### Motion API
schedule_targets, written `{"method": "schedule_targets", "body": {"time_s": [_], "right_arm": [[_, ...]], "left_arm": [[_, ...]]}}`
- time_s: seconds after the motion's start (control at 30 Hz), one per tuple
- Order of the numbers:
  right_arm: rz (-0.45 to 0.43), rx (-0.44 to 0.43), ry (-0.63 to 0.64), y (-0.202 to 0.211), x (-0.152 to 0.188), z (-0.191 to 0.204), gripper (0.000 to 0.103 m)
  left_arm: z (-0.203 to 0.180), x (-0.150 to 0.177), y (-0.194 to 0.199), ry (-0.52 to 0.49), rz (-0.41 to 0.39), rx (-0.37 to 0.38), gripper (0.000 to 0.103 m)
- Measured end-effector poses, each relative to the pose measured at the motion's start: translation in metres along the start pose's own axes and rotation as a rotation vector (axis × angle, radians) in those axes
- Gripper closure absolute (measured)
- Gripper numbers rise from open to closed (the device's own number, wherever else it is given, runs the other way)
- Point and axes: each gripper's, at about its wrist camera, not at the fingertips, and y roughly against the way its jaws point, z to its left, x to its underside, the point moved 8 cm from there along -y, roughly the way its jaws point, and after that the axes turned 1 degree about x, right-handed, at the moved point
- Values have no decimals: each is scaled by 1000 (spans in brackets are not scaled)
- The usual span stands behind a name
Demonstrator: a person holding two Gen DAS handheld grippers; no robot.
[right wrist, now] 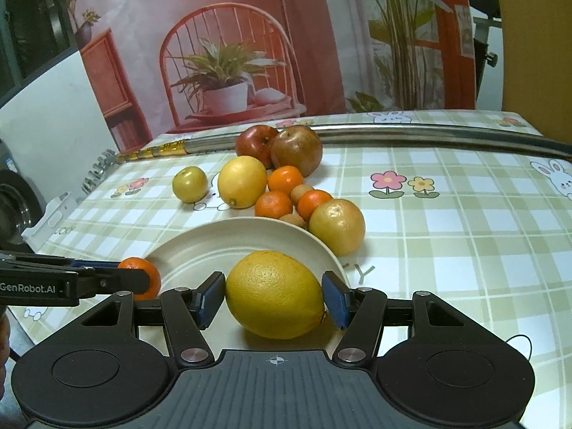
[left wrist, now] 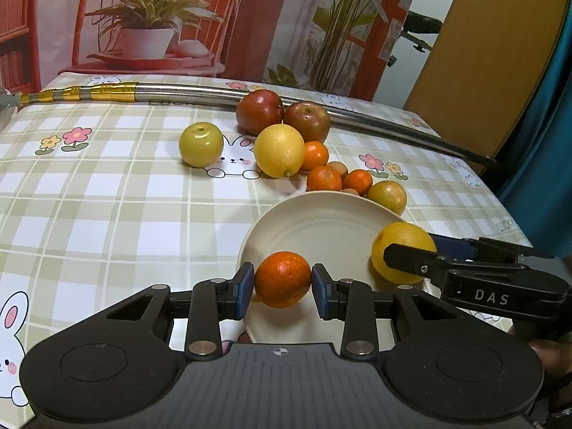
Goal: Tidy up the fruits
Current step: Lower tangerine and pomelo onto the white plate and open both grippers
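The plate (left wrist: 321,221) sits on the checked tablecloth (left wrist: 107,214), bare inside, with the loose fruit pile (left wrist: 286,143) just beyond its far rim. The right gripper (right wrist: 273,295) clasps a yellow lemon (right wrist: 275,293) over the plate. The left gripper (left wrist: 282,280) clasps a small orange (left wrist: 282,279) above the near rim. Step in hand, by judgement: placement. Next move calls for lowering, then releasing each fruit.

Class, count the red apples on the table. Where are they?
2: one red apple and another touching it, by the metal rod at the pile's far end. None seems hidden.
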Motion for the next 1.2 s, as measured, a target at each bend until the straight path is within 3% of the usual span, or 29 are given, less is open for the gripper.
{"method": "schedule_targets", "body": {"time_s": [0.37,0.97,1.2], "right_arm": [[-39,54,41,4,1,-1,46],[-62,132,34,4,1,-12,16],[-57,137,21,3,2,-14,13]], "left_arm": [[-4,7,-3,-49,-14,-37,66],[-4,3,2,-19,-50,-22,58],[-7,2,4,-19,-66,-20,50]]}}
